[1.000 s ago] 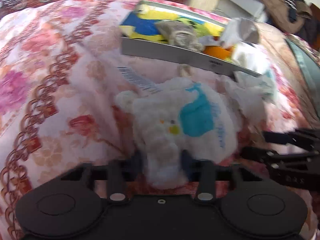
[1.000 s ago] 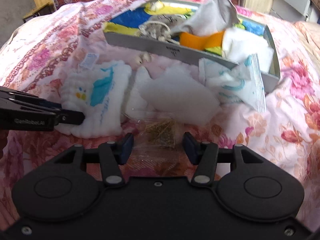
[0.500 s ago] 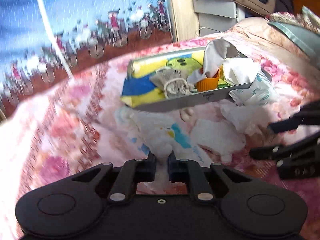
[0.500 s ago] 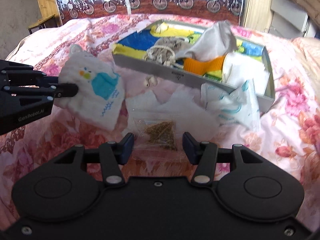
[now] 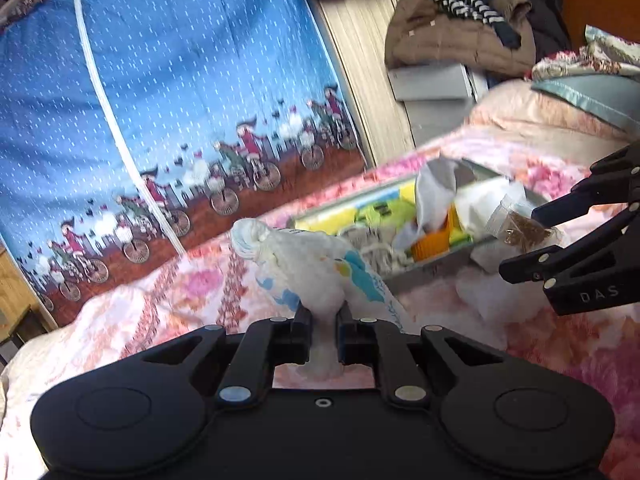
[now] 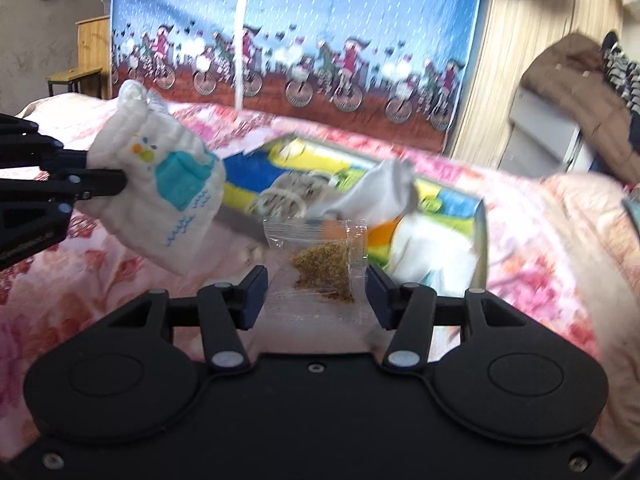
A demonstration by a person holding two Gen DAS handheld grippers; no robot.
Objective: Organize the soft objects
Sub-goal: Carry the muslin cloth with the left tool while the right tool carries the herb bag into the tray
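Both cloth and packet have risen off the bedspread (image 5: 168, 292) since a second ago. My left gripper (image 5: 323, 322) just closed tight, pinching the white cloth (image 5: 320, 268). My right gripper (image 6: 316, 292), half open, holds the clear packet (image 6: 320, 256) before the tray (image 6: 482, 240).

Home bedroom — floral bedspread (image 5: 168, 300), cyclist-print curtain (image 6: 320, 40) (coats (image 5: 460, 44) heaped on cabinet).

A blue curtain (image 6: 320, 20) with printed cyclists is hung behind the floral bed (image 6: 540, 240) — brown coats (image 5: 460, 40) are piled at right.
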